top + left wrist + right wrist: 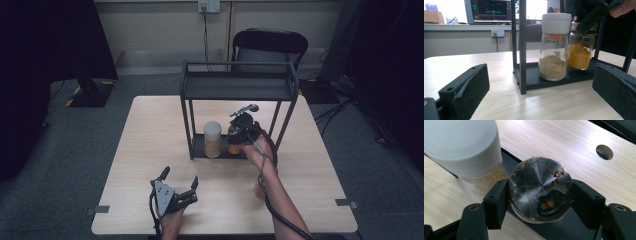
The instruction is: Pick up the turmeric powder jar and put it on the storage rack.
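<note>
My right gripper [540,195] clamps yellow-powder jar [541,188] by lid on rack [239,87] bottom shelf; its view reveals taped dark lid. Left gripper [179,187] slack, before rack. Count: two jars, white-capped jar [554,47] alongside.

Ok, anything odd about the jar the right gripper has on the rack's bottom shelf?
Yes: the orange-powder jar held by the right gripper has a dark lid covered in wrinkled clear film with reddish-brown smears. The white-capped jar beside it looks clean and upright.
</note>
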Demonstrator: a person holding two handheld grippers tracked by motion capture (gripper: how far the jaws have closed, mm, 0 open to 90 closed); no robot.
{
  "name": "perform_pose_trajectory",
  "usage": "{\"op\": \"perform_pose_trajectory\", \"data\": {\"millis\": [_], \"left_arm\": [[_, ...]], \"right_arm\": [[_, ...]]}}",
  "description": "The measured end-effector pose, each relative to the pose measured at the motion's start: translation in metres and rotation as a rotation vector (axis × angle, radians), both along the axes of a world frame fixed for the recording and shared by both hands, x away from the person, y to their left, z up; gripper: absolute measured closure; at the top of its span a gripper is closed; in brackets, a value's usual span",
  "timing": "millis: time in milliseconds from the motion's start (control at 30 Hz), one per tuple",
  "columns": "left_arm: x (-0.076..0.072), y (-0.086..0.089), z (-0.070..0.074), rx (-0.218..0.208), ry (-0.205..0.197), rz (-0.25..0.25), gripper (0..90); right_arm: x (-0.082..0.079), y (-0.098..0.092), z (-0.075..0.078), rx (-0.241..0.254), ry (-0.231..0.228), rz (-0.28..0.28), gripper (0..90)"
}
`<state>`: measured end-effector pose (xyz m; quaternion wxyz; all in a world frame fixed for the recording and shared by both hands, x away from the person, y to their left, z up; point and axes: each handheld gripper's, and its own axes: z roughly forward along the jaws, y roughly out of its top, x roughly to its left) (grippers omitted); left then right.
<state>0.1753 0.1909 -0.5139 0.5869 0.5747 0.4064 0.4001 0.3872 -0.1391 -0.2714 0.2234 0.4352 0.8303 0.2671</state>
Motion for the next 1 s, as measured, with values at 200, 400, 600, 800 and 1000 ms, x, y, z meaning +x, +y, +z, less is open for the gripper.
{"op": "perform_pose_trajectory", "data": {"millis": [200,400,600,800,1000], "left_arm": [[0.000,0.000,0.000,0.002,0.000,-0.001,0.5],[0.000,0.000,0.000,0.002,-0.001,-0.002,0.5],[0.000,0.000,0.000,0.001,-0.003,-0.002,0.5],[0.000,0.000,0.000,0.003,-0.002,-0.001,0.5],[0.000,0.000,0.000,0.003,-0.002,-0.001,0.5]], "right_arm": [[0.008,0.000,-0.004,0.002,0.024,-0.012,34.0],[0.013,0.001,-0.007,0.004,0.043,-0.013,34.0],[0.015,0.004,-0.008,0.000,0.046,-0.013,34.0],[0.017,-0.001,-0.009,0.013,0.052,-0.014,34.0],[0.016,-0.001,-0.009,0.010,0.051,-0.008,33.9]]}}
